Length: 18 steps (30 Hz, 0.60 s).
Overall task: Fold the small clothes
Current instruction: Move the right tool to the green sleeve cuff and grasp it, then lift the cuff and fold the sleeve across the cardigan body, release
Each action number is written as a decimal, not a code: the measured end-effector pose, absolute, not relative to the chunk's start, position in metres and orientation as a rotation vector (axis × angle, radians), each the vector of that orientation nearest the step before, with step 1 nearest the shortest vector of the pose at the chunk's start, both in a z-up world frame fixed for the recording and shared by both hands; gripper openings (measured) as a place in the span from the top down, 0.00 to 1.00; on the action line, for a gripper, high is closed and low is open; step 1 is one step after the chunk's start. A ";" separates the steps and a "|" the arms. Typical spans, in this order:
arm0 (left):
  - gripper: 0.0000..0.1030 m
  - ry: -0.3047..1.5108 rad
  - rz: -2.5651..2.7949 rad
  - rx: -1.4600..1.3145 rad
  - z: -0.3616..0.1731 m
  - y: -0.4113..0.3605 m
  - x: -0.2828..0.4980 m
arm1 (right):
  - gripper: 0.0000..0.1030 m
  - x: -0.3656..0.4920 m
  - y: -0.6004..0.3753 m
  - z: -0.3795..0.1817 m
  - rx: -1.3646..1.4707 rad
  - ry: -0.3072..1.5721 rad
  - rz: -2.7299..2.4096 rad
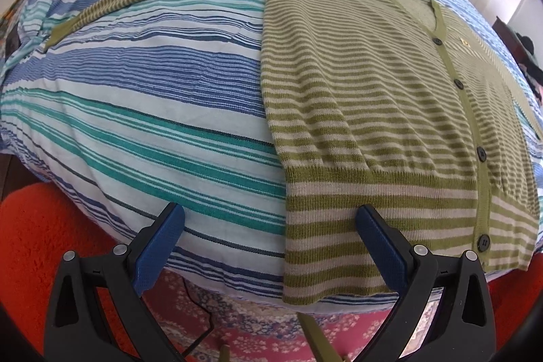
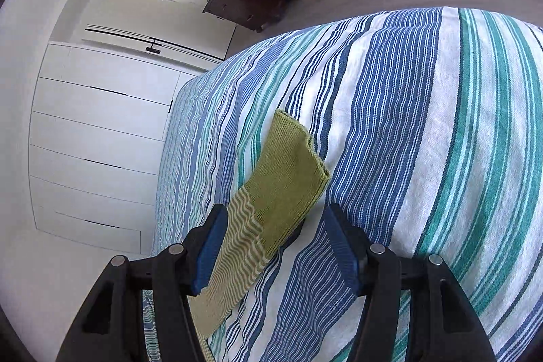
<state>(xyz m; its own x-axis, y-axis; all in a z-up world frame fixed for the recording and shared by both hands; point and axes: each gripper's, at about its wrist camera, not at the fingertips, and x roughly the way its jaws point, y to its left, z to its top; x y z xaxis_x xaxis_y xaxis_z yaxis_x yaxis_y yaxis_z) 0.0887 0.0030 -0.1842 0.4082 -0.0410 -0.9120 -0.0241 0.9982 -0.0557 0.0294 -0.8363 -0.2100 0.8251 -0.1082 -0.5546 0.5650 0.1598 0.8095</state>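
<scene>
**Striped cardigan, first fold pending**

Left gripper [image 1: 269, 223], jaws spread, hovering at cardigan [image 1: 366, 111] hem; right gripper [image 2: 276, 226], jaws spread, straddling sleeve cuff [image 2: 288, 172]. Garment lying flat on bed [image 1: 152, 111]. Next: pinching cuff, folding sleeve inward.

cardigan [image 1: 373, 111] on bed [image 1: 152, 111], sleeve [image 2: 271, 192] outstretched

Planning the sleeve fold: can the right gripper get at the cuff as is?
Probably yes. The right gripper is open, the sleeve cuff lies flat on the bedspread just ahead between its fingers, nothing blocking.
</scene>
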 end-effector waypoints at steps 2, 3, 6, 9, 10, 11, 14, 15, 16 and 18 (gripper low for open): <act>0.02 1.154 0.000 -0.057 -0.185 0.002 0.089 | 0.44 0.030 -0.845 -0.215 1.338 0.375 -0.539; 0.02 1.156 0.004 -0.054 -0.186 0.001 0.089 | 0.45 0.032 -0.847 -0.218 1.342 0.365 -0.551; 0.01 1.166 0.017 -0.043 -0.190 -0.002 0.092 | 0.59 0.045 -0.854 -0.220 1.294 0.411 -0.572; 0.01 1.166 0.019 -0.042 -0.191 -0.004 0.095 | 0.94 0.057 -0.857 -0.220 1.221 0.531 -0.564; 0.01 1.165 0.017 -0.046 -0.191 -0.003 0.095 | 0.95 0.056 -0.858 -0.220 1.209 0.551 -0.560; 0.01 1.163 0.014 -0.051 -0.191 -0.003 0.095 | 0.95 0.057 -0.856 -0.213 1.191 0.555 -0.562; 0.01 1.158 0.002 -0.063 -0.191 -0.001 0.095 | 0.96 0.059 -0.846 -0.186 1.106 0.555 -0.564; 0.01 1.155 -0.004 -0.065 -0.191 0.000 0.095 | 0.96 0.062 -0.841 -0.175 1.083 0.549 -0.555; 0.01 1.151 -0.009 -0.067 -0.191 0.001 0.094 | 0.96 0.066 -0.837 -0.162 1.059 0.543 -0.538; 0.01 1.145 -0.020 -0.074 -0.191 0.003 0.093 | 0.96 0.077 -0.824 -0.133 1.015 0.525 -0.489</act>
<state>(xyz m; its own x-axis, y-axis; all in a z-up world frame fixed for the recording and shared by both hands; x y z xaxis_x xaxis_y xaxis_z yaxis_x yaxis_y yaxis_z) 0.0933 0.0031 -0.1911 0.4135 -0.0537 -0.9089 -0.0225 0.9974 -0.0691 0.0771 -0.8245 -0.1330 0.7741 -0.1385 -0.6177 0.6064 0.4426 0.6606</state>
